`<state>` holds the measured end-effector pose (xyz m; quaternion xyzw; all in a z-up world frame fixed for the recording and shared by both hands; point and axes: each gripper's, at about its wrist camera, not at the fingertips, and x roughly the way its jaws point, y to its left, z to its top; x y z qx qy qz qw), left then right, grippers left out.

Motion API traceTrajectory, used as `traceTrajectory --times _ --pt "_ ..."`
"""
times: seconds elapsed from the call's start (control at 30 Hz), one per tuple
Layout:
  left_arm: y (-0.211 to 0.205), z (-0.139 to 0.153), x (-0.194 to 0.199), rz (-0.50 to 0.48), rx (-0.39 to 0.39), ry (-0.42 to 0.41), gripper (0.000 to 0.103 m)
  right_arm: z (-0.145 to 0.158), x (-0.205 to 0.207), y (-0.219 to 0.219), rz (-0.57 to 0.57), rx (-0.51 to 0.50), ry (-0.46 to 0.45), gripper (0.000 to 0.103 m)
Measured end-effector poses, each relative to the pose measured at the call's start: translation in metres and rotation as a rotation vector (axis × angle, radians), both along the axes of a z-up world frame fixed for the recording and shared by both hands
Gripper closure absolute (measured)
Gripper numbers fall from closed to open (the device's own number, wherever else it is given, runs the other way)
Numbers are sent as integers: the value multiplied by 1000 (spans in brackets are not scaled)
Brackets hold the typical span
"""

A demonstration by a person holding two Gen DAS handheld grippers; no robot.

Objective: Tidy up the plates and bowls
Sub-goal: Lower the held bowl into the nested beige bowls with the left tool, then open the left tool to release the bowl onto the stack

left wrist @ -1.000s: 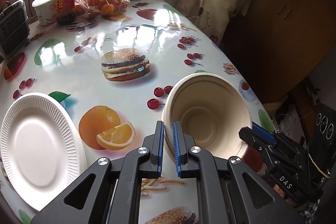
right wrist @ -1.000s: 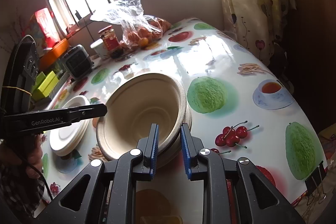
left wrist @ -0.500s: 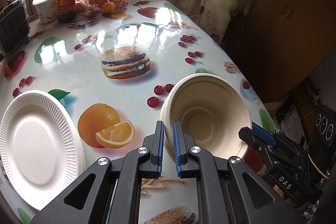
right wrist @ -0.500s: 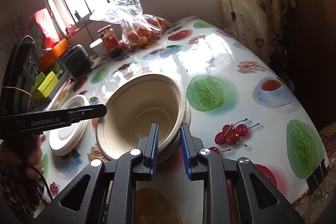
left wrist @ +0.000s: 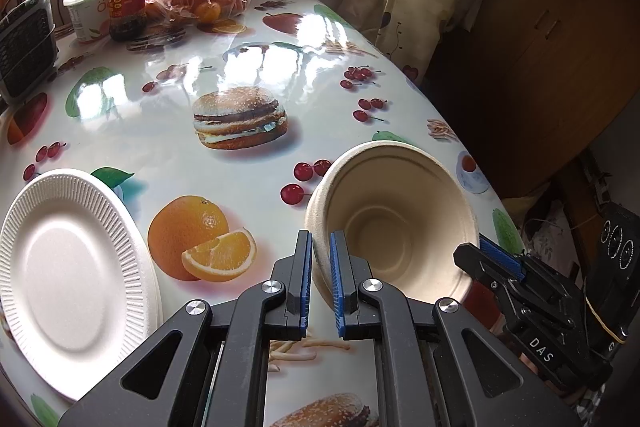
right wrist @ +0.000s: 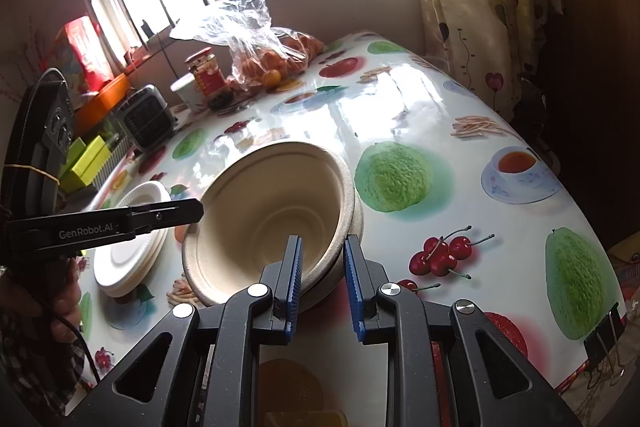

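Bowls (left wrist: 394, 223) are the landmark here, a nested beige pair tipped on edge with the mouth turned toward both cameras, held up off the table (left wrist: 248, 75).

From the left wrist, the left tool (left wrist: 320, 281) has its blue pads nearly together on the near-left rim of the bowls, clamped on that thin wall. The white plates (left wrist: 68, 267), a small stack with ribbed rims, lie flat on the table well to the left of the bowls, past the printed orange. The right tool (left wrist: 486, 253) reaches in at the right rim of the bowls.

From the right wrist, the right tool (right wrist: 322, 277) is closed on the near-right rim of the bowls (right wrist: 272, 215), one pad inside the cavity and one outside. A second rim shows just behind the front one, so its grip looks to span the outer bowl's wall. The left tool (right wrist: 192, 211) touches the left rim of the bowls, and the plates (right wrist: 134, 251) sit left of the bowls, beyond that tool.

Each tool grips an opposite side of the bowls, so the coming move likely turns on pulling left and right apart.
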<state>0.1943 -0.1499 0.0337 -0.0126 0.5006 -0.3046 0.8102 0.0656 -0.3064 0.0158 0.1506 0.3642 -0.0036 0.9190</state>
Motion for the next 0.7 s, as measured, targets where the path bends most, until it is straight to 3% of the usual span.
traceTrajectory --times 0.63,0.7 --pt "1 4 -2 -5 -16 -5 94 0 -3 -4 -17 -2 3 70" --pt "2 4 -2 -3 -16 -7 90 1 -3 -4 -20 4 0 65"
